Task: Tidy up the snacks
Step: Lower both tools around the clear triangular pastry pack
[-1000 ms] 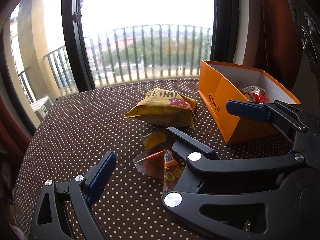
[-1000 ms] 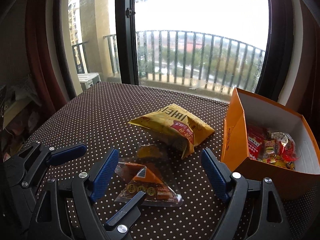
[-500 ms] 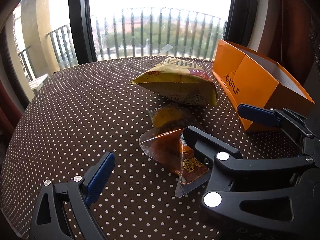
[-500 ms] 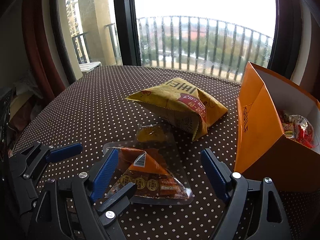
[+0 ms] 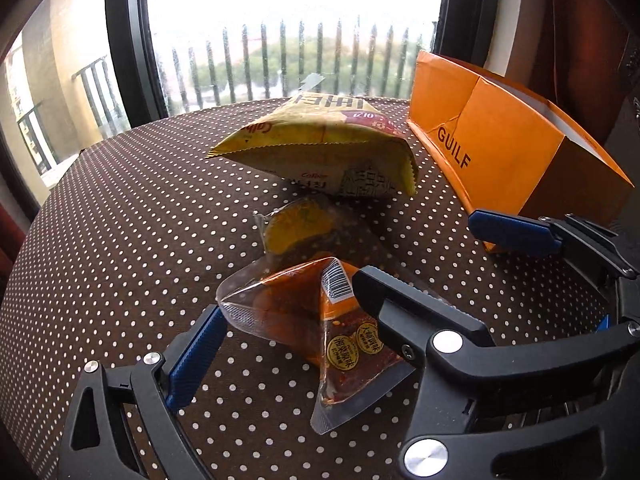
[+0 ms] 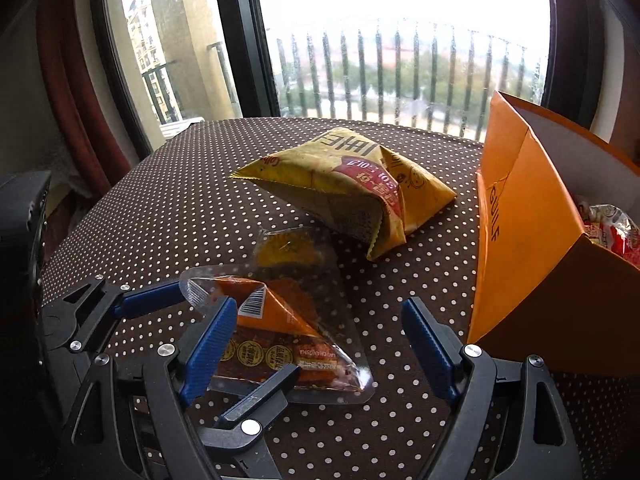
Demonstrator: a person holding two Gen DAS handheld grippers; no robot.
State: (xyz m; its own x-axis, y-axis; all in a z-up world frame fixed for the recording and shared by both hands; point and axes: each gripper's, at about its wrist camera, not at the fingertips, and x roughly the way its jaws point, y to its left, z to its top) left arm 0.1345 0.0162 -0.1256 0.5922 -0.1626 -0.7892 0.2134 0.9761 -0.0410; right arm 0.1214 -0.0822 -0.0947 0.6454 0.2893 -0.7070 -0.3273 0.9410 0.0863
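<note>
An orange triangular snack packet (image 5: 320,320) (image 6: 276,340) lies on the dotted tablecloth. My left gripper (image 5: 288,320) is open, its two fingers on either side of the packet. My right gripper (image 6: 316,344) is open too, just right of it, with the packet against its left finger. A small yellow clear-wrapped snack (image 5: 296,232) (image 6: 288,252) lies just beyond. A large yellow chip bag (image 5: 324,148) (image 6: 348,184) lies further back. The orange box (image 5: 500,152) (image 6: 532,240) stands at the right and holds red-wrapped snacks (image 6: 608,228).
The round table (image 5: 100,220) has a brown polka-dot cloth and drops off at left and front. A window with a black frame and a balcony railing is behind the table. Red curtains hang at the sides.
Both grippers have dropped lower and moved forward onto the orange packet. The left gripper's fingers now stand on both sides of it.
</note>
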